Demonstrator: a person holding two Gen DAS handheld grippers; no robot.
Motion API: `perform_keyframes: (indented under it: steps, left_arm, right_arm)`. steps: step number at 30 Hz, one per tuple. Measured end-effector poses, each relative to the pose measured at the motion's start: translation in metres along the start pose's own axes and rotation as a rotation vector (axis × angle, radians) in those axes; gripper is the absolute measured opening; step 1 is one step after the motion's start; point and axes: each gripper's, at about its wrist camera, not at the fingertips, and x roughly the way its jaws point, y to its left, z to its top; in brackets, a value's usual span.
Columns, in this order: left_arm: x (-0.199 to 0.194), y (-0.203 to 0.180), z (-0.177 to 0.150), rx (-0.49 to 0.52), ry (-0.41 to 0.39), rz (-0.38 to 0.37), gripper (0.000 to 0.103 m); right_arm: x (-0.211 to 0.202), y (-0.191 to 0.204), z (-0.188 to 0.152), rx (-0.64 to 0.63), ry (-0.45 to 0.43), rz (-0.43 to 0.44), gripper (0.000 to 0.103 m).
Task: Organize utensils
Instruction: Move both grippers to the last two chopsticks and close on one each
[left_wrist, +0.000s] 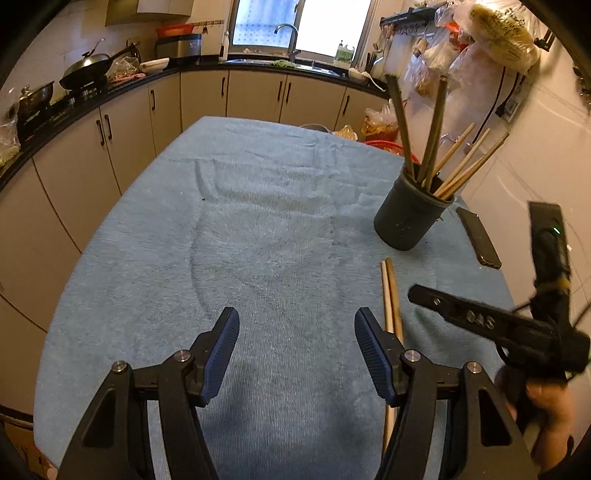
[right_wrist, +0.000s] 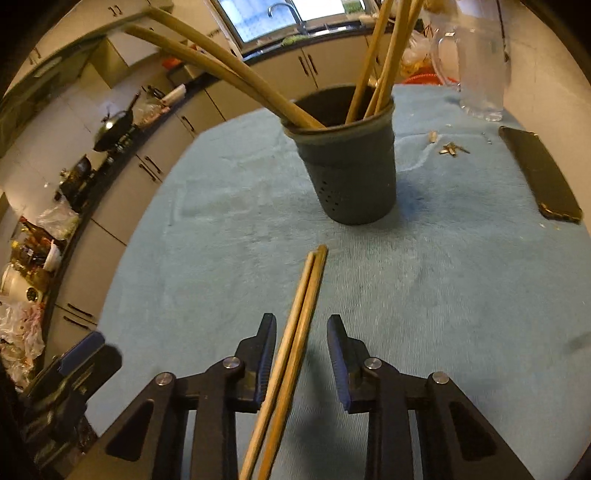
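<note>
A pair of chopsticks (right_wrist: 295, 332) is straddled by the right tongs (right_wrist: 301, 363), long axis running forward toward the holder (right_wrist: 351, 173); the part-open jaws are not yet pressed on it. The left tongs (left_wrist: 295, 354), wide open and empty, are beside the pair. More chopsticks are held upright in the holder.

Wooden chopsticks (right_wrist: 295, 332), fuzzy cloth (right_wrist: 443, 295)

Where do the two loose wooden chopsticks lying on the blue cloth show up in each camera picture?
Left wrist view: loose chopsticks at lower right, partly behind the left gripper's right finger.
Right wrist view: loose chopsticks at centre bottom, between the right gripper's fingers.
Shared landmark: the dark utensil cup beyond their tips.
</note>
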Motion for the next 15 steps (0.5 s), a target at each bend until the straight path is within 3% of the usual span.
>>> perform_keyframes:
  steps: [6, 12, 15]
  left_arm:
    - [0.017, 0.001, 0.003, 0.003, 0.029, -0.003, 0.066]
    - [0.027, -0.002, 0.008, 0.005, 0.044, -0.011, 0.066]
    - [0.032, -0.009, 0.012, 0.013, 0.053, -0.023, 0.066]
  right_arm:
    - [0.030, -0.003, 0.024, -0.007, 0.034, -0.036, 0.025]
    - [0.050, 0.003, 0.027, -0.037, 0.076, -0.079, 0.020]
    - [0.053, 0.008, 0.028, -0.083, 0.067, -0.128, 0.012]
